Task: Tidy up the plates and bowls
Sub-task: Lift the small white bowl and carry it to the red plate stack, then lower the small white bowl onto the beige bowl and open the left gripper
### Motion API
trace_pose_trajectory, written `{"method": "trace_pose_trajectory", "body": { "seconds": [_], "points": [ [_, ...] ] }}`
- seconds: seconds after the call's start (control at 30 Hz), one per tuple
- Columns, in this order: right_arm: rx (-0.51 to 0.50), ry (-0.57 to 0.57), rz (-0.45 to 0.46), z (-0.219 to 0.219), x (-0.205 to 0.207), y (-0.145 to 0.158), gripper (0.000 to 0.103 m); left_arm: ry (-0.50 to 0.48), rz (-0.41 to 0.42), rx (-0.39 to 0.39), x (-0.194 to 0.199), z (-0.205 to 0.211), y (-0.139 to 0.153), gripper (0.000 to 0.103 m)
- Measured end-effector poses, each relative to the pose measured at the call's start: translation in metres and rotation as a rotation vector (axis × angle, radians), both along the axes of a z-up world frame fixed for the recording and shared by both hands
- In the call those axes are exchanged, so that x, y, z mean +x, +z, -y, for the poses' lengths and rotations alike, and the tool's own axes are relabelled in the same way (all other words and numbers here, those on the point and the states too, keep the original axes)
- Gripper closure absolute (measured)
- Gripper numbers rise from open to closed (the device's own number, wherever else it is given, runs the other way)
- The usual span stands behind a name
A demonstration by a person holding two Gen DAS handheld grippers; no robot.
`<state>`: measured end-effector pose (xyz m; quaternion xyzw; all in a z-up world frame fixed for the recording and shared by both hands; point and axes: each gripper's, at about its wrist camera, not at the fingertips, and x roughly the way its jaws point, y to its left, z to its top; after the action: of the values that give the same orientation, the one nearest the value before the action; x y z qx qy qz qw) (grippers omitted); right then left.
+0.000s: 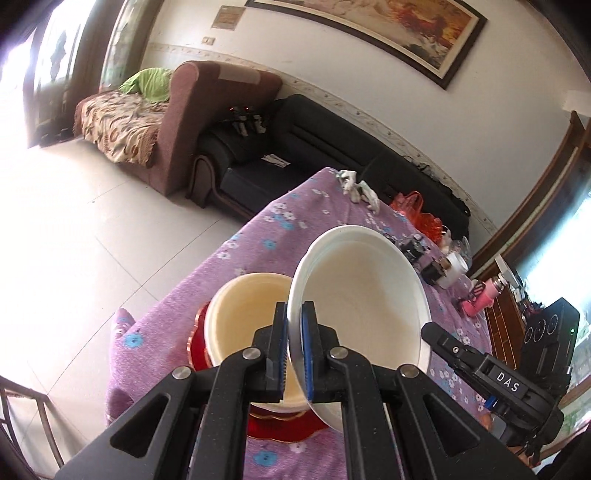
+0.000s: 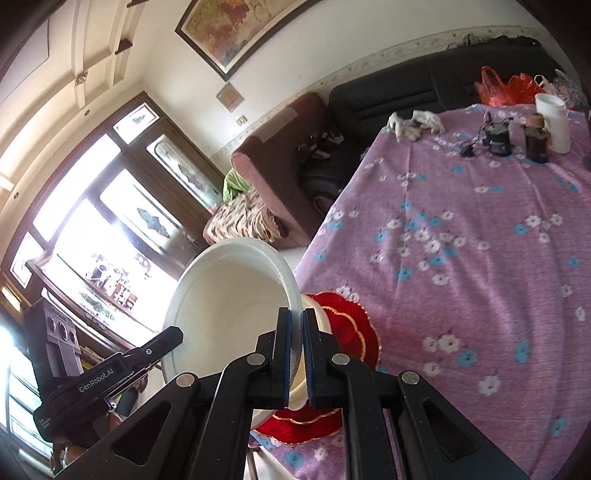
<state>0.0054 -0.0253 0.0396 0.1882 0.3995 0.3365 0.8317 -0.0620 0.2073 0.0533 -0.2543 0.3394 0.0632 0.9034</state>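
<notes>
Gripped white bowl [image 1: 362, 291] over floral tablecloth [image 2: 461, 240]

Left gripper [image 1: 294, 332] clamps rim of tilted white ceramic bowl [image 1: 365, 288]; cream bowl [image 1: 247, 317] just left of it, on red scalloped plate [image 1: 197, 339]; right gripper [image 1: 458, 350] at white bowl's far edge.

We're in a home living room: a maroon armchair [image 1: 207, 122] with a patterned throw sits upper left, a black sofa [image 1: 303, 147] beside it along the wall, a framed painting [image 1: 369, 29] up top, pale floor tiles [image 1: 74, 229] at left, and a purple floral tablecloth [image 2: 480, 258] filling the right.
</notes>
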Motion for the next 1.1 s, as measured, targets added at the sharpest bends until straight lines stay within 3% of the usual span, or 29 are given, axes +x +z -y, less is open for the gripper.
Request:
{"method": "trace_pose_trajectory", "body": {
  "seconds": [0.63,1.1],
  "points": [
    [-0.046,-0.003,-0.099,-0.026,0.042,-0.037,0.095,-0.013,-0.094,-0.028,0.037,-0.025,-0.035,0.096],
    [-0.097,0.059,-0.139,-0.050,0.042,-0.048,0.095,-0.016,-0.176,-0.037,0.024,-0.038,-0.061,0.096]
  ]
}}
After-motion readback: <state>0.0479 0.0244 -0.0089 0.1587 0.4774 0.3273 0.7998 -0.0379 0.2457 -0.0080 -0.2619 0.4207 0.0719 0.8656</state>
